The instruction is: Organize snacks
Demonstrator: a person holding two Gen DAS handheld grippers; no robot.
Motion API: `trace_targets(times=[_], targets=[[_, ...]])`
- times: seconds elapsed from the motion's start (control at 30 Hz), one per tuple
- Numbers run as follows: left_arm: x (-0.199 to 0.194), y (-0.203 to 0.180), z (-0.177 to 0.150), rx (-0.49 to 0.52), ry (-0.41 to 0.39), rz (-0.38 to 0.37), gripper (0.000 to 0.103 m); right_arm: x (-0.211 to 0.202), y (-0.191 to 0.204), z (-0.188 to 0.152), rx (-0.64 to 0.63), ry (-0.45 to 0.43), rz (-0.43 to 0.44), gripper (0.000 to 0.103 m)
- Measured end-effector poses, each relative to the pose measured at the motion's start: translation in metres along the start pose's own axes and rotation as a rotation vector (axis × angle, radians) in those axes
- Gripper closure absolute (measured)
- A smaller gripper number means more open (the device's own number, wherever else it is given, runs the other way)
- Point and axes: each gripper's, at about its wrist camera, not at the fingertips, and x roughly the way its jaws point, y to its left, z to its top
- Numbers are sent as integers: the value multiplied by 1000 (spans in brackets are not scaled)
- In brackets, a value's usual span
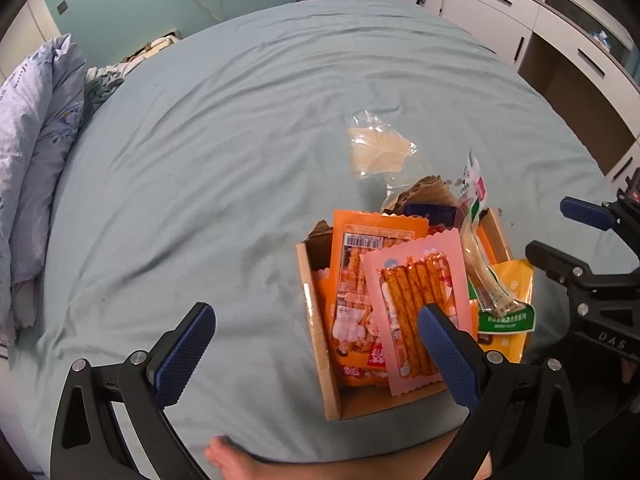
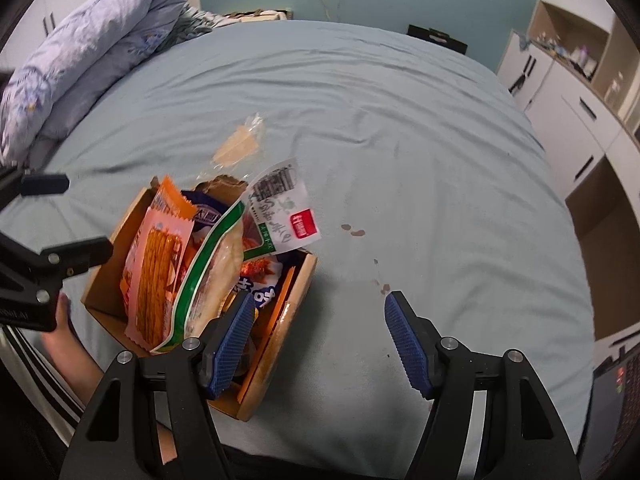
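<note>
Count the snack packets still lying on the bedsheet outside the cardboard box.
1: the clear packet lies on the sheet beyond the cardboard box. The rest sit in or lean on the box; some may be hidden underneath.

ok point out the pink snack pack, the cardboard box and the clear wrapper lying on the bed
pink snack pack [image 1: 416,304]: left wrist view, on the clear window showing the orange sticks
cardboard box [image 1: 316,332]: left wrist view, on its left wall
clear wrapper [image 1: 376,148]: left wrist view, on its pale middle, beyond the box

A home bedroom: a bed [image 1: 240,140] with a folded quilt [image 2: 92,48], flanked by white cabinets [image 2: 568,120].
</note>
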Motion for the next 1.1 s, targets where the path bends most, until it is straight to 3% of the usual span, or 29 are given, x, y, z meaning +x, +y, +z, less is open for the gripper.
trace_targets(times=[0.23,1.1], targets=[[1,-1,1,-4,2,3,0,-2,-9,2,56,-3,18,36],[-2,1,0,-13,-7,20,0,-4,-5,0,55,-5,16,36]])
